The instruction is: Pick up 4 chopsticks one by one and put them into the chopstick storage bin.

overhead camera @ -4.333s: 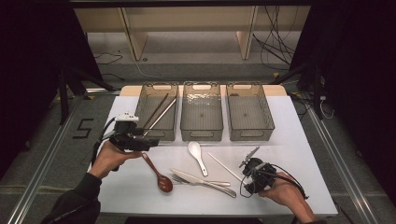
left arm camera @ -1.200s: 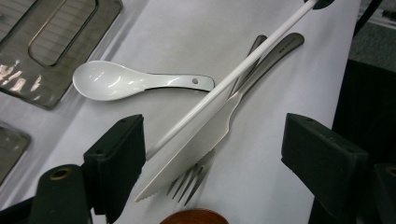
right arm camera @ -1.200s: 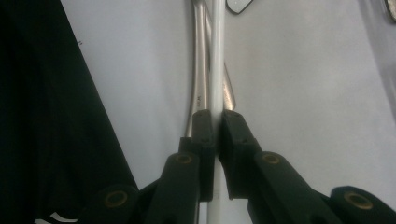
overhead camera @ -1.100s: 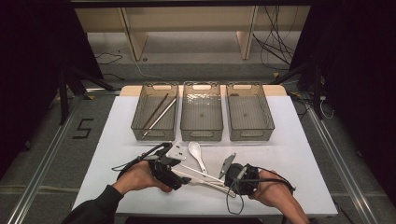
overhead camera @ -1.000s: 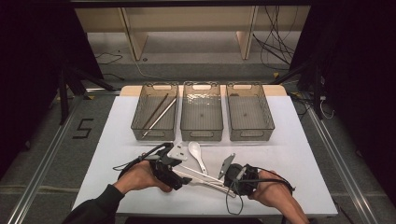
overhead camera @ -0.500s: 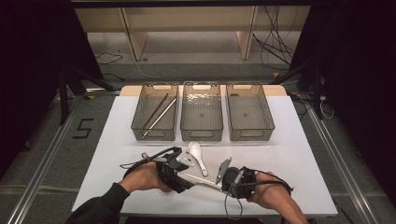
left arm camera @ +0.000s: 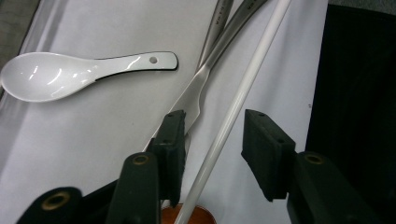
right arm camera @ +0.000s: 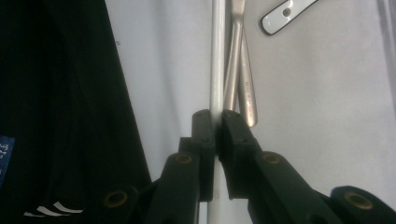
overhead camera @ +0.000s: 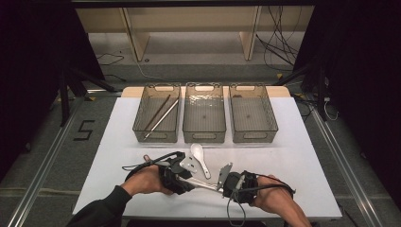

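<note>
1. Across the middle of the high view: white table (overhead camera: 302, 156), long edge running left to right, dark floor around it.
2. Along the table's upper edge: three clear bins in a row. Left bin (overhead camera: 141, 124) holds two long sticks lying diagonally; middle bin (overhead camera: 204, 136) and right bin (overhead camera: 253, 137) look bare, apart from a small dark speck on each floor.
3. Lower centre of the high view: both hands low at the table's near edge, close together, grippers pointing toward each other over a cluster of cutlery.
4. Left gripper (left arm camera: 212, 133), lower left of centre: jaws apart and have just been closing. The white chopstick (left arm camera: 243, 88) runs up between them, lying against neither pad that I can make out. One pad's tip sits on the blade end of a steel utensil (left arm camera: 194, 95).
5. Right gripper (right arm camera: 215, 123), lower right of centre: jaws clamped together on the white chopstick, which passes straight up the frame between the pads.
6. White chopstick's place: flat on the table in the lower centre of the high view, spanning the gap between the two grippers.
7. Just beside it, right gripper view: two steel handles (right arm camera: 243, 70), touching each other.
8. White ceramic spoon (overhead camera: 200, 159): just above the left gripper, below the middle bin.
9. Bottom edge, left gripper view: a brown rounded piece (left arm camera: 191, 217), mostly hidden.
</note>
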